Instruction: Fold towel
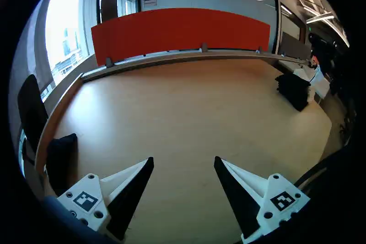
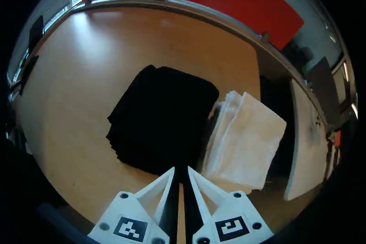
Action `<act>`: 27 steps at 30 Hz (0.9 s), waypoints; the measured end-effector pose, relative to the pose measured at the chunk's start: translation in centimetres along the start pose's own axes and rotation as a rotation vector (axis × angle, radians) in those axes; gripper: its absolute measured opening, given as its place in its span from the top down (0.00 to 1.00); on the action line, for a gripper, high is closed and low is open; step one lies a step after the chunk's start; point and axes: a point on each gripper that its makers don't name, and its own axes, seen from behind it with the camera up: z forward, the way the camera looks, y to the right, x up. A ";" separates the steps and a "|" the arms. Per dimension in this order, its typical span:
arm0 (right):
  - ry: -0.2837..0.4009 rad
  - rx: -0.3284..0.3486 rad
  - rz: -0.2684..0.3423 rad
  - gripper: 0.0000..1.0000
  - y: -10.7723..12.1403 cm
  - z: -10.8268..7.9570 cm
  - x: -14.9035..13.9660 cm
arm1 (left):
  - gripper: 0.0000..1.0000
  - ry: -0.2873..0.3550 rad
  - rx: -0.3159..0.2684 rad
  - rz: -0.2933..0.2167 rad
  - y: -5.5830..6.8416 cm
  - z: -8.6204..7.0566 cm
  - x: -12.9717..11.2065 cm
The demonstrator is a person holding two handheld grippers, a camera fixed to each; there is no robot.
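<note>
In the right gripper view a stack of folded black towels [image 2: 160, 116] lies on the wooden table [image 2: 87, 70]. A stack of folded white towels [image 2: 247, 143] leans against its right side. My right gripper [image 2: 182, 170] is shut, with only a thin slit between its fingers. Its tips sit at the near edge of the black stack, and I cannot tell whether any cloth is pinched. My left gripper [image 1: 183, 159] stands wide open over bare table [image 1: 183, 106] with nothing between its fingers. From there the black stack [image 1: 294, 89] and some white cloth [image 1: 315, 81] sit far off at the right.
A red partition [image 1: 180, 31] runs along the table's far edge. A black chair [image 1: 31, 109] stands at the left, and a dark cushion-like object [image 1: 61, 157] lies by the left edge. A white desk surface [image 2: 304, 148] lies beyond the table's right edge.
</note>
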 end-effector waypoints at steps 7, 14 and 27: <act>-0.035 -0.004 -0.002 0.95 0.5 0.5 -0.8 | 0.02 -0.004 0.001 0.004 0.0 0.0 0.0; -0.058 -0.009 -0.001 0.95 0.8 1.2 -1.1 | 0.02 -0.008 0.001 0.005 0.0 0.0 0.0; -0.085 -0.027 0.020 0.95 1.6 2.4 -1.6 | 0.02 -0.014 0.004 0.014 0.0 -0.1 0.0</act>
